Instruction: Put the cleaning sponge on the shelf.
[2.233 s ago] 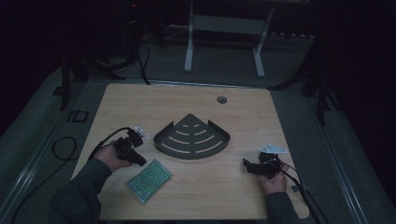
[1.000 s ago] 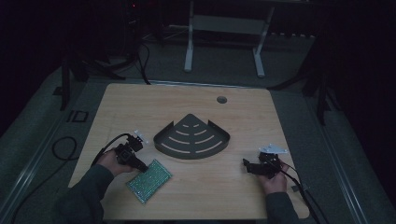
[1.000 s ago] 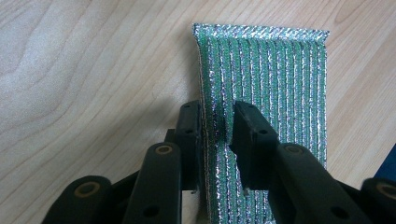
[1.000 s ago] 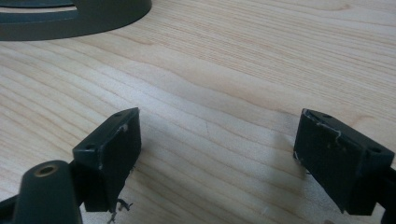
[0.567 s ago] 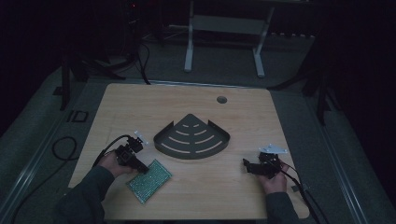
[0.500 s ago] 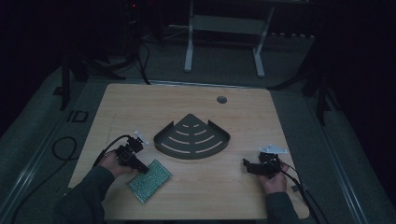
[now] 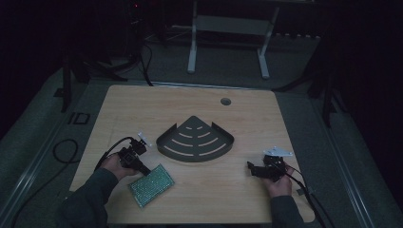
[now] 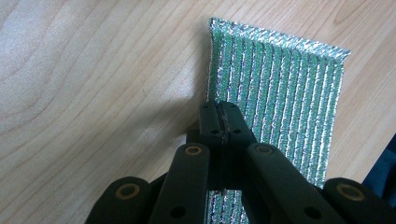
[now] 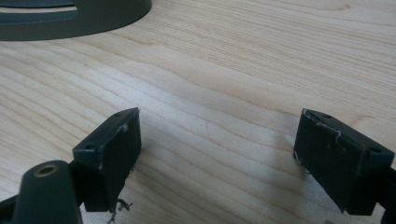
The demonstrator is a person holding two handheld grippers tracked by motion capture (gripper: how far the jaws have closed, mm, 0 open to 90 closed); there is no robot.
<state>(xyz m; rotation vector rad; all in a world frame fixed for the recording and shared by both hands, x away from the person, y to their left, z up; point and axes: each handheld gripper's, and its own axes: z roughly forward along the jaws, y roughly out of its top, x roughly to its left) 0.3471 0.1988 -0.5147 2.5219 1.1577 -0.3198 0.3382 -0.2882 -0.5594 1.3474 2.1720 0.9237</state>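
Pad (image 7: 151, 185), green w/ silver glint, is laid flat on table (image 7: 237, 199) near front edge, at abt 7 o'clock from rack (image 7: 196, 141), close but apart. In left gripper view pad (image 8: 280, 102) edge at its near-left corner is pinched by left gripper (image 8: 219, 122); jaws have just been closing and are now clamped tight on it. Left gripper (image 7: 142, 166) is seen at pad's 10 o'clock in high view. Right gripper (image 7: 252, 168) is rested at 4 o'clock from rack, well apart from pad; its jaws (image 9: 215, 154) are spread wide over bare wood, w/ nothing between.
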